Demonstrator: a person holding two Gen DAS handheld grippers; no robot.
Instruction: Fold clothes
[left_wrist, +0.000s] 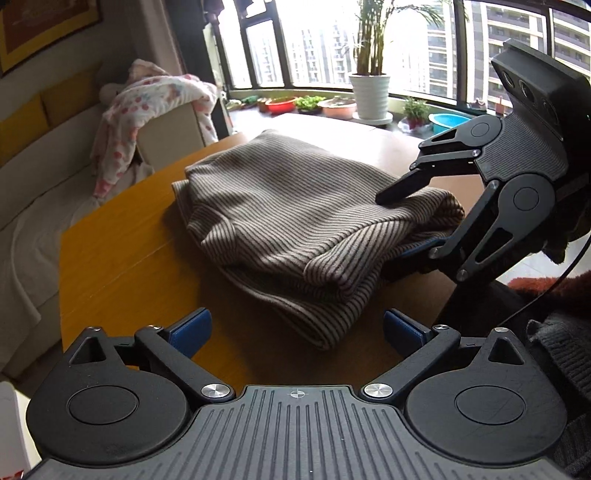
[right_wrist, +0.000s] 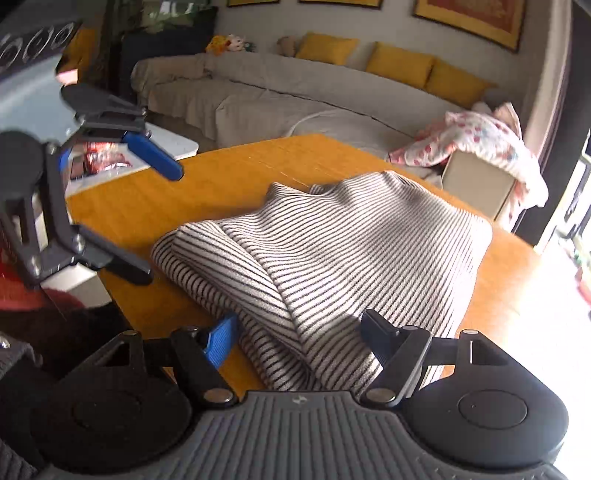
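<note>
A striped brown and cream garment (left_wrist: 295, 218) lies folded in a thick bundle on the orange wooden table (left_wrist: 122, 258). My left gripper (left_wrist: 297, 332) is open and empty, just in front of the bundle's near edge. My right gripper (left_wrist: 402, 221) comes in from the right with its jaws apart around the bundle's right end. In the right wrist view the garment (right_wrist: 332, 251) fills the space between my right gripper's (right_wrist: 299, 332) fingers, which are wide apart. My left gripper (right_wrist: 159, 221) shows there at the left, open above the table (right_wrist: 221, 177).
A sofa (right_wrist: 277, 92) with yellow cushions stands beyond the table. A pink floral blanket (left_wrist: 147, 110) hangs over a chair back. Potted plants (left_wrist: 369, 92) and bowls line the window sill. A white side table (right_wrist: 162, 144) with packets is at the far left.
</note>
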